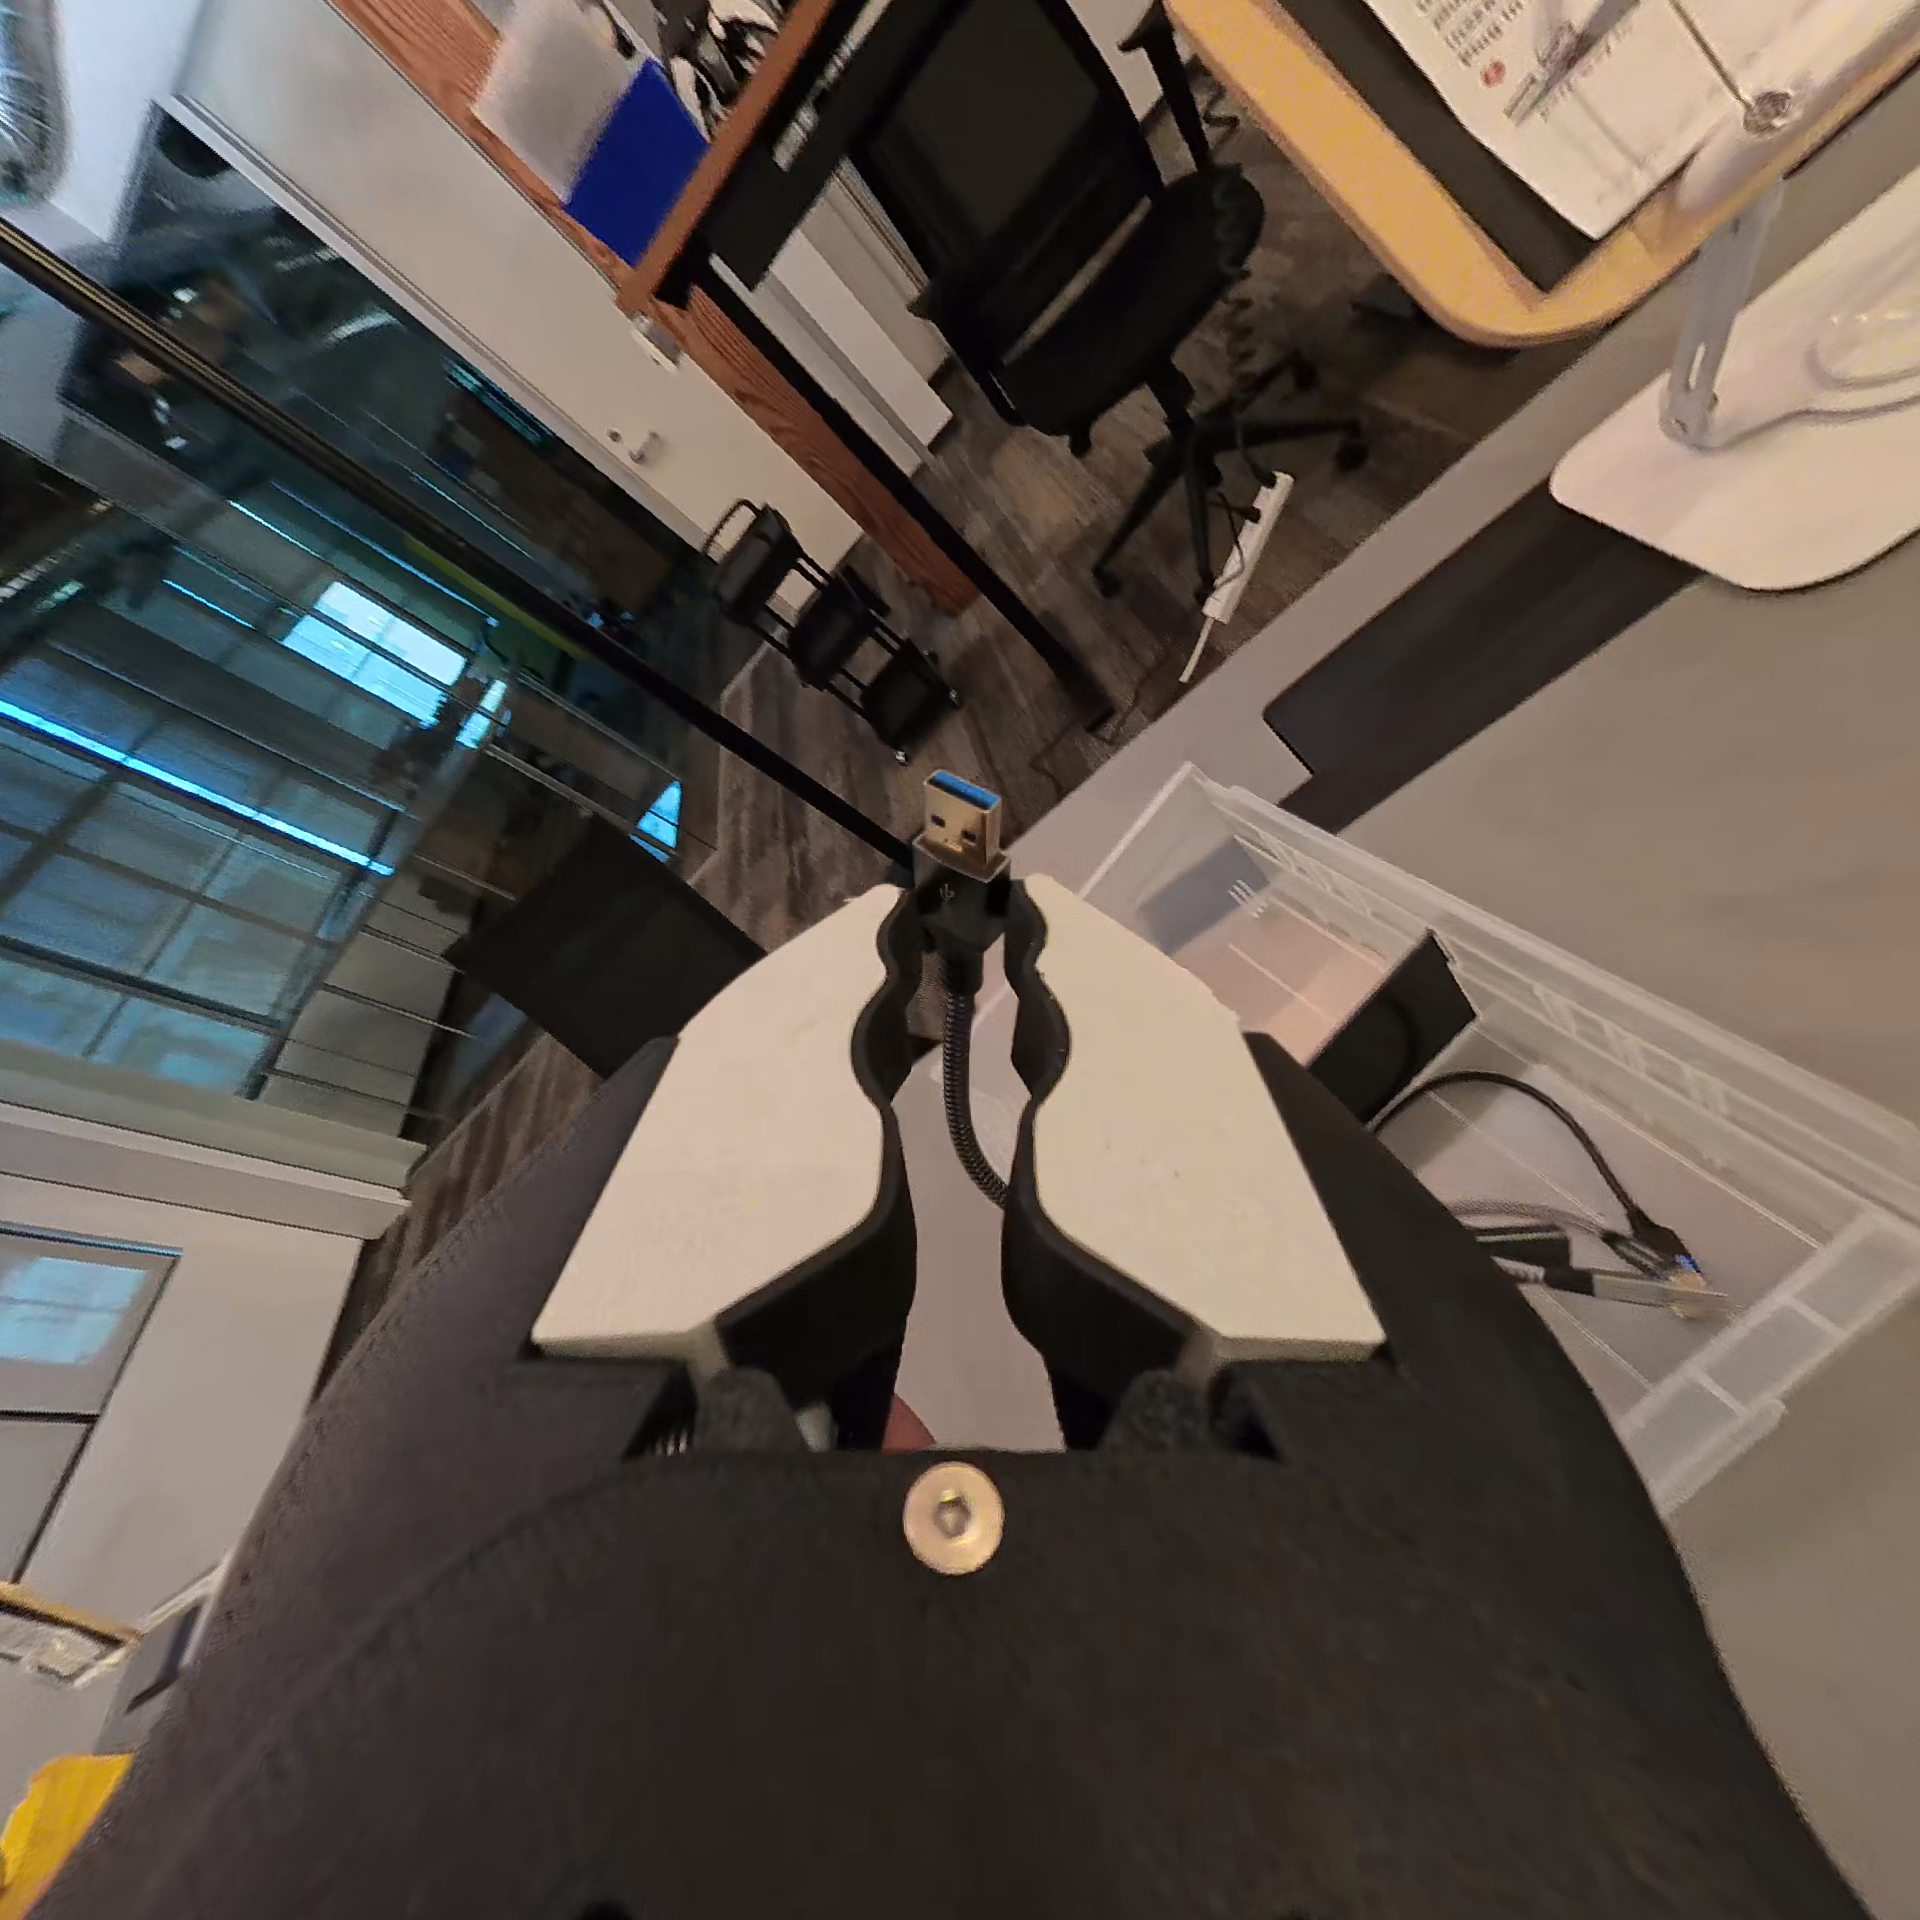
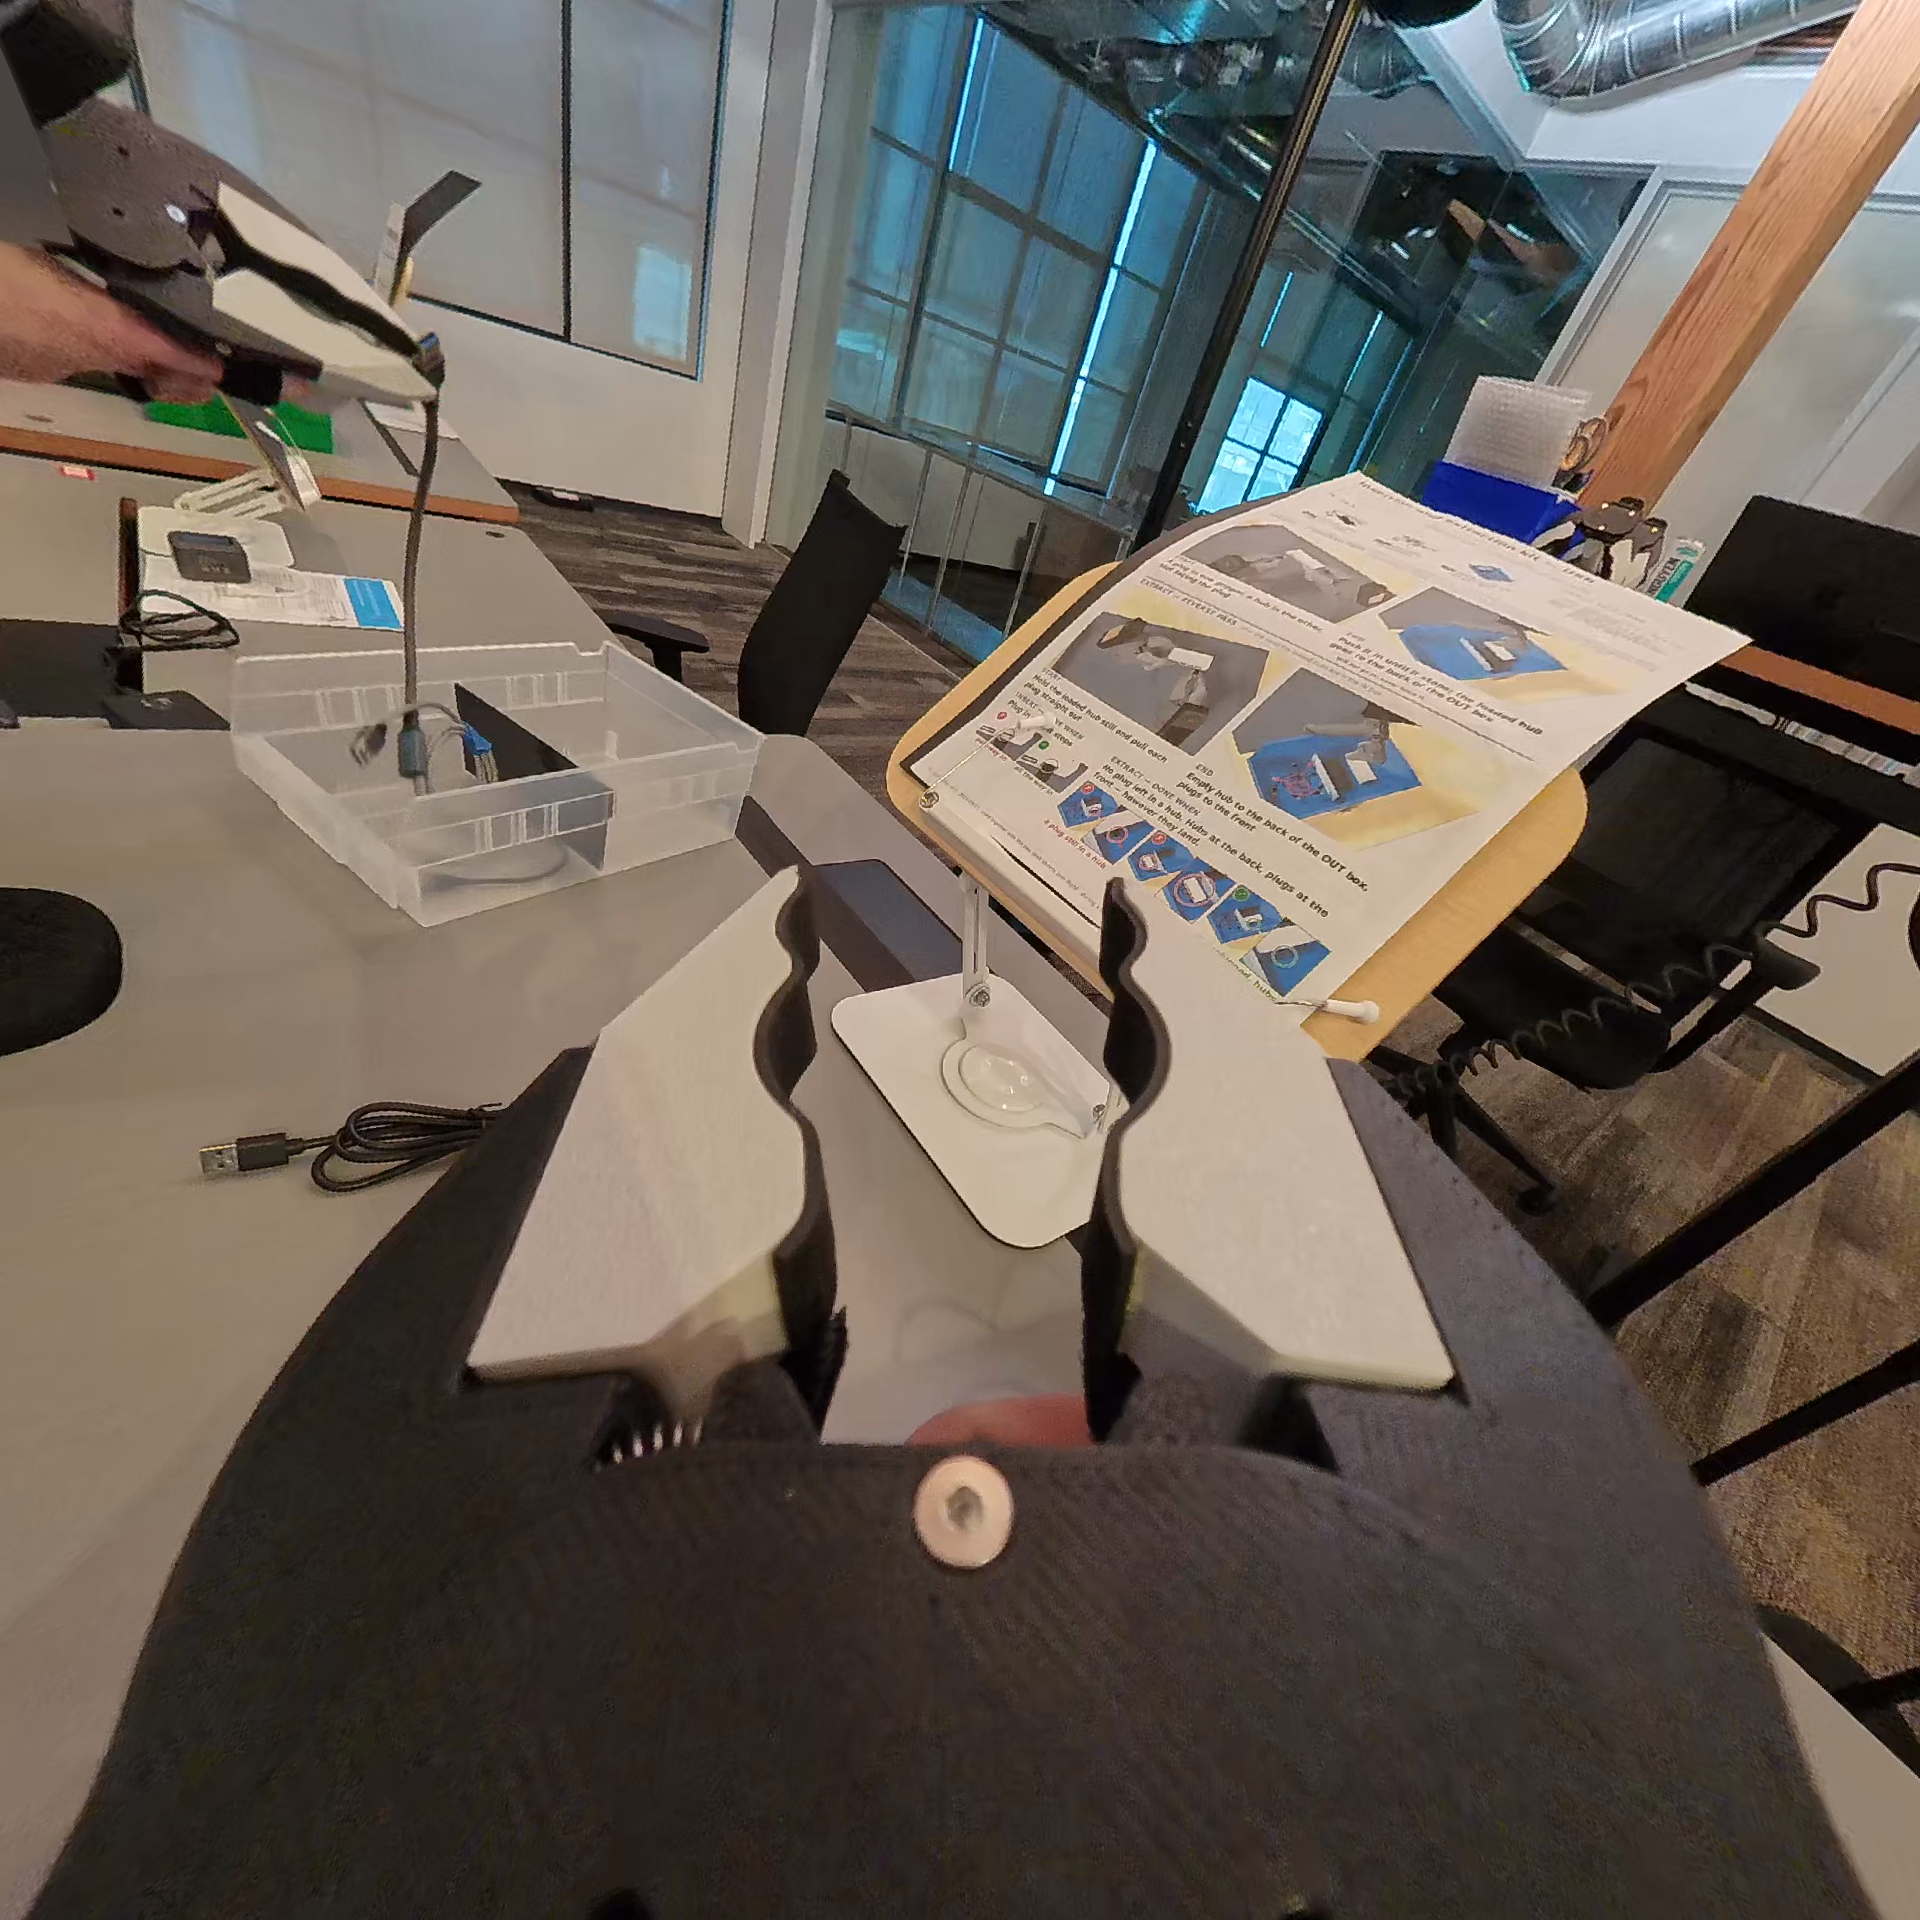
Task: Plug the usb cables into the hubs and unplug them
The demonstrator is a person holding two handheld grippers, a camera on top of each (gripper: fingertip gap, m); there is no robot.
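My left gripper is shut on a USB plug with a blue tongue; its braided cable runs back between the fingers. In the right wrist view the left gripper is held high above a clear plastic bin, and the grey cable hangs from it down into the bin, where other USB plugs lie. My right gripper is open and empty above the grey table. A black USB cable lies loose on the table at left. I cannot make out a hub.
A white stand holds a wooden board with an instruction sheet just beyond my right gripper. A round black pad sits at the table's left edge. Black office chairs stand right of the table. The bin also shows in the left wrist view. My hands' fingertips stand some 50 cm from each other.
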